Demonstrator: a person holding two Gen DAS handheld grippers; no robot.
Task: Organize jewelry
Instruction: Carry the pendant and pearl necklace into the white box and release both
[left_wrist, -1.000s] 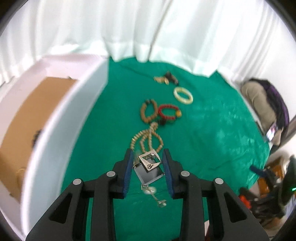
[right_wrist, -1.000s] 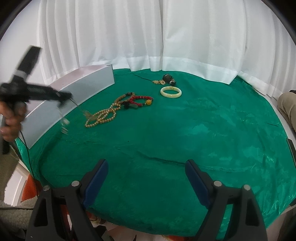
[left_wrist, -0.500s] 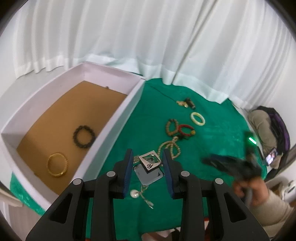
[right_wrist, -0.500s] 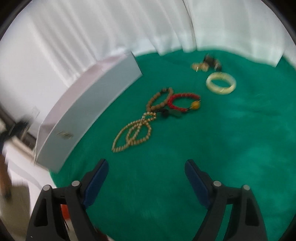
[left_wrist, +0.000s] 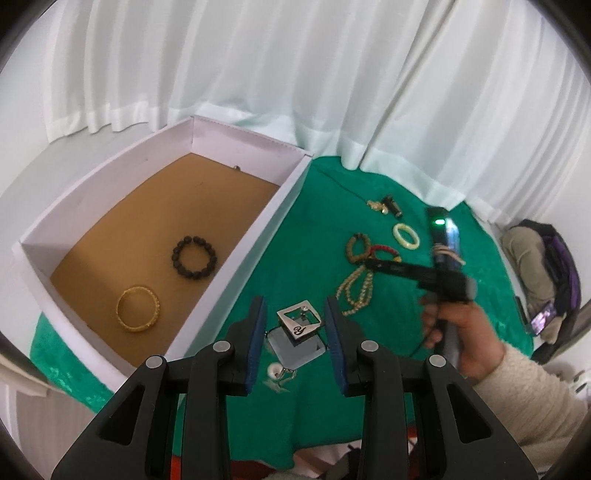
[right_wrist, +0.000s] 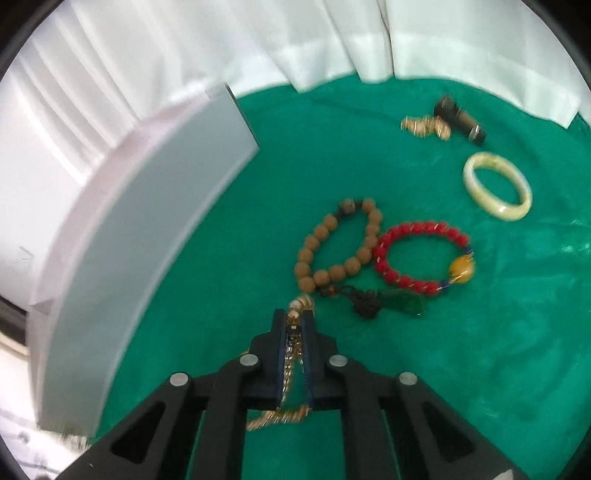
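Green cloth (left_wrist: 229, 280), white box (left_wrist: 258, 236) holding gold bangle (left_wrist: 138, 308), black bracelet (left_wrist: 194, 257), left fingers (left_wrist: 257, 332) clamping pendant (left_wrist: 299, 323), right gripper (right_wrist: 295, 332) pinching necklace (right_wrist: 291, 363)

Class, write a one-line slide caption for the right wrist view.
Right gripper shut on the gold bead necklace on green cloth, beside brown and red bead bracelets.

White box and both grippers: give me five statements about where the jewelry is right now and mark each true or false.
1. The white box holds a gold bangle and a black bead bracelet. True.
2. The right gripper is open and holds nothing. False: it is shut on the gold bead necklace.
3. The pale jade bangle lies inside the box. False: it lies on the green cloth.
4. The left gripper holds a square silver pendant. True.
5. The red bead bracelet lies beside the brown bead bracelet. True.
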